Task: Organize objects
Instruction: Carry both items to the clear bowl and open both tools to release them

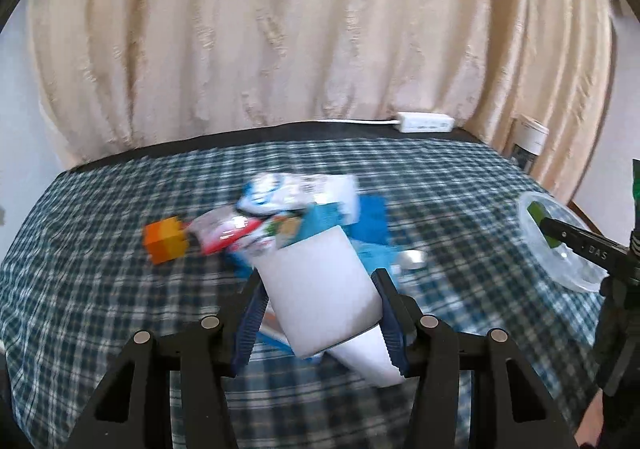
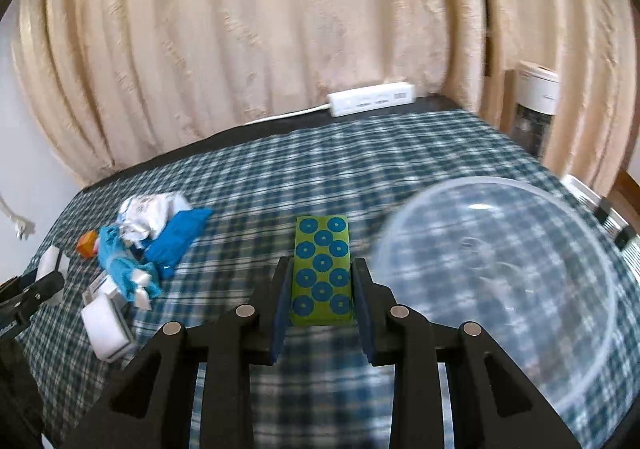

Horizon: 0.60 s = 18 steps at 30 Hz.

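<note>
1. We are holding the left tongs (image 1: pixel 320 281) pinched on a white rectangular box (image 1: pixel 320 289), its far end tilting up and away above the tabletop (image 1: pixel 100 289), which is covered in a blue-and-white checked cloth.
2. We are holding the right tongs (image 2: pixel 322 289) pressed against the two long sides of a green block (image 2: pixel 322 269) printed with blue circles, its patterned face turned upward.
3. Just to the right of the green block, a clear plastic bowl (image 2: pixel 500 281) is sitting on the cloth, nearly touching the right finger of those tongs.
4. Beyond the white box, we are seeing a blurred pile: a blue cloth (image 1: pixel 370 221), a white-and-blue packet (image 1: pixel 296 189), a red-and-white wrapper (image 1: pixel 224 233) and an orange block (image 1: pixel 166 239) at the pile's left end.
5. In the right wrist view, the same pile is lying well to the left of the green block.
6. At the far edge of the tabletop, a white power strip (image 2: pixel 370 99) is lying in front of a cream curtain (image 2: pixel 260 29).
7. Past the tabletop's right corner, a white cylindrical appliance (image 2: pixel 534 105) is standing.
</note>
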Motion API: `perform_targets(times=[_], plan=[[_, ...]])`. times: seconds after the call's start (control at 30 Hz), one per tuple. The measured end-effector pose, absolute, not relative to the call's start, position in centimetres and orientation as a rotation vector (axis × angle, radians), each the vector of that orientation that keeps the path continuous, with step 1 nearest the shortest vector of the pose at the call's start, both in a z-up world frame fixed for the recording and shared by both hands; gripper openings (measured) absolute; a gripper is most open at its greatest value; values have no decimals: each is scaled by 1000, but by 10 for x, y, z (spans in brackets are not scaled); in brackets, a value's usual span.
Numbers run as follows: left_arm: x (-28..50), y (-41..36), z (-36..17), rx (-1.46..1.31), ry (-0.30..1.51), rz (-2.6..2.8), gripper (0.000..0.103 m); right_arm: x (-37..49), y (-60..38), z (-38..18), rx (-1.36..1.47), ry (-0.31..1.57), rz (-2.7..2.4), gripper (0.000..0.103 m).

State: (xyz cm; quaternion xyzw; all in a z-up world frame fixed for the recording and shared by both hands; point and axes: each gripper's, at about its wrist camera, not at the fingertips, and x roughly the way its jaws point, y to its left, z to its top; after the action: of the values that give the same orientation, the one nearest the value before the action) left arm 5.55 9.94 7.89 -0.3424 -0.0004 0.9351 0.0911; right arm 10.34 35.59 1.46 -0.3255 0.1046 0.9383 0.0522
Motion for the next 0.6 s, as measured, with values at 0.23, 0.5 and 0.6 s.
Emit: perform_targets(times=[0.23, 0.5, 0.6], plan=[[54, 147, 85, -1013, 40, 2687, 56, 132, 414, 11, -932, 388, 2730, 30], [51, 200, 88, -984, 98, 2589, 56, 155, 472, 3, -902, 439, 2605, 30], [49, 219, 89, -979, 112, 2547, 56, 159, 485, 0, -896, 432, 2575, 30]])
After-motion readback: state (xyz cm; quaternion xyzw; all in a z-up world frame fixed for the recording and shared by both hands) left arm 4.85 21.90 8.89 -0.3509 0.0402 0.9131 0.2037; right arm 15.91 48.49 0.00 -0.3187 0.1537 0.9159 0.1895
